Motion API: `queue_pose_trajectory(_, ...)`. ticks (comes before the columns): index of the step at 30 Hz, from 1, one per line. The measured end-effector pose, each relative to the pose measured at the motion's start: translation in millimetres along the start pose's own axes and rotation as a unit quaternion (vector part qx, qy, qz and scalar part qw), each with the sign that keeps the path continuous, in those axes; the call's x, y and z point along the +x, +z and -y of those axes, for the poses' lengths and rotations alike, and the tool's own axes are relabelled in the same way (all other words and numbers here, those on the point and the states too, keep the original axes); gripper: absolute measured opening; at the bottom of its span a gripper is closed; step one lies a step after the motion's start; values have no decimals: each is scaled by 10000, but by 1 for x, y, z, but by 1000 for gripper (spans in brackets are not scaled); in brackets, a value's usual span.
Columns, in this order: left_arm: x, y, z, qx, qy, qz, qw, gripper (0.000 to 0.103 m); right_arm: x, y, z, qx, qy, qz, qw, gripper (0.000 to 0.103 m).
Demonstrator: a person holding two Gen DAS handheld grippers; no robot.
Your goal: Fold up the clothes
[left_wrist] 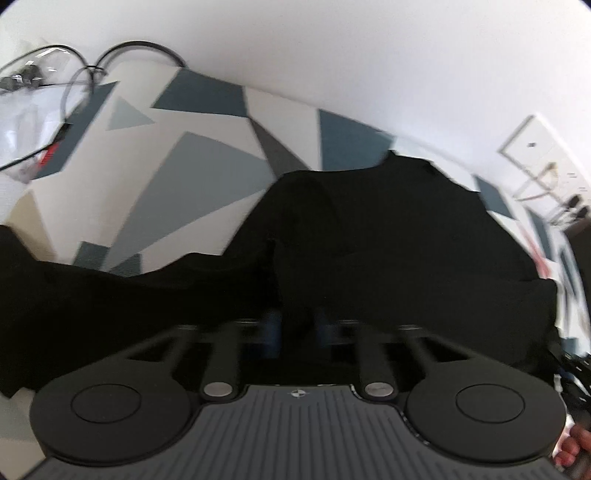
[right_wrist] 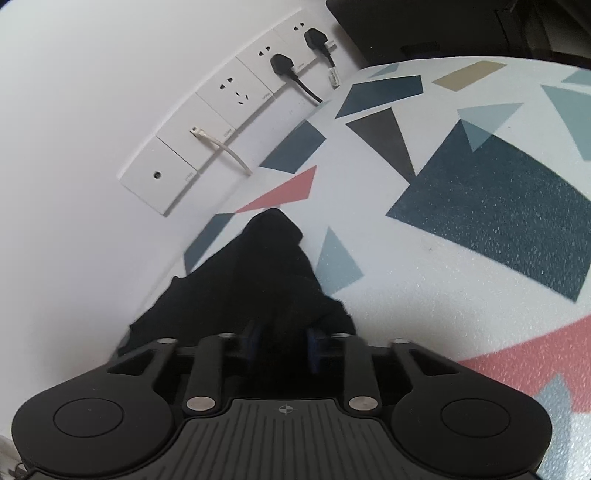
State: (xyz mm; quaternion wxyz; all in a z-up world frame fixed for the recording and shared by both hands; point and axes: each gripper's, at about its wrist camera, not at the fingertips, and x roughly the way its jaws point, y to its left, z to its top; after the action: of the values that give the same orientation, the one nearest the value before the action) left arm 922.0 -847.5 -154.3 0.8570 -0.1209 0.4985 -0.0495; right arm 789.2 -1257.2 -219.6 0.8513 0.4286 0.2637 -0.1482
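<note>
A black garment [left_wrist: 388, 236] lies spread over a table cover printed with grey, blue and pink shapes [left_wrist: 184, 166]. My left gripper [left_wrist: 297, 325] is shut on a fold of the black cloth, which bunches up between its blue pads [left_wrist: 273, 328]. In the right wrist view another part of the black garment [right_wrist: 266, 266] runs forward from the jaws to a rounded tip near the wall. My right gripper [right_wrist: 282, 341] is shut on that cloth, and its blue pads [right_wrist: 312, 341] press into it.
A white wall with a row of sockets [right_wrist: 221, 110] and two black plugs [right_wrist: 284, 64] borders the table. Cables and clear plastic [left_wrist: 33, 92] sit at the table's far left corner. A dark object [right_wrist: 461, 26] stands beyond the far edge. A person's fingers [left_wrist: 574, 450] show at lower right.
</note>
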Motion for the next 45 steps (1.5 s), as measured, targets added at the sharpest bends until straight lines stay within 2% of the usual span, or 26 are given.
queue_pose_trajectory(1,-2,0,3,37,58,76,9999,7,0,2,-1,6,-12,-24,10000,6)
queue_pose_trajectory(3,-7,1,12,143,148,171,9996,6,-5,8,-1,9,100,77,9999,5)
queue_pose_trajectory(5,-13,3,19,134,97,228,9996,5,-11,14,-1,20,204,230,9995,5)
queue_pose_trajectory(8,-16,3,33,387,69,359,9986,4,-16,21,7,118,178,448,9988,4)
queue_pose_trajectory(10,-4,1,33,384,118,208,9990,4,-15,22,19,341,127,496,9981,4)
queue_pose_trajectory(14,16,-5,26,321,196,-29,9993,4,-10,16,41,668,-55,313,9973,5)
queue_pose_trajectory(16,15,-7,27,435,198,34,9989,4,-14,17,39,579,-59,185,9981,8)
queue_pose_trajectory(20,16,-6,27,413,172,42,9990,5,-34,20,25,345,-107,74,9993,24)
queue_pose_trajectory(26,15,-11,30,491,247,174,9983,5,-64,40,-9,-680,-503,713,9939,29)
queue_pose_trajectory(31,16,-14,40,629,520,239,9964,6,2,61,-32,-1789,-687,124,9814,35)
queue_pose_trajectory(32,16,-14,43,707,598,256,9954,6,18,61,-38,-2015,-805,19,9762,40)
queue_pose_trajectory(33,17,-15,46,799,672,271,9942,7,34,61,-43,-2240,-923,-87,9702,40)
queue_pose_trajectory(34,18,-16,49,897,743,284,9928,7,50,60,-49,-2532,-1039,-222,9616,41)
queue_pose_trajectory(35,18,-17,52,971,807,296,9916,7,63,57,-55,-2817,-1113,-411,9521,46)
queue_pose_trajectory(37,19,-17,54,1001,874,320,9906,8,77,52,-62,-3174,-1186,-492,9396,44)
queue_pose_trajectory(38,19,-18,55,999,898,331,9904,8,80,53,-61,-3134,-1165,-477,9413,36)
queue_pose_trajectory(39,19,-18,56,1014,922,333,9900,8,81,56,-59,-3010,-1121,-451,9459,14)
queue_pose_trajectory(45,22,-16,63,1215,1097,297,9861,9,90,74,-45,-2257,-852,-291,9700,11)
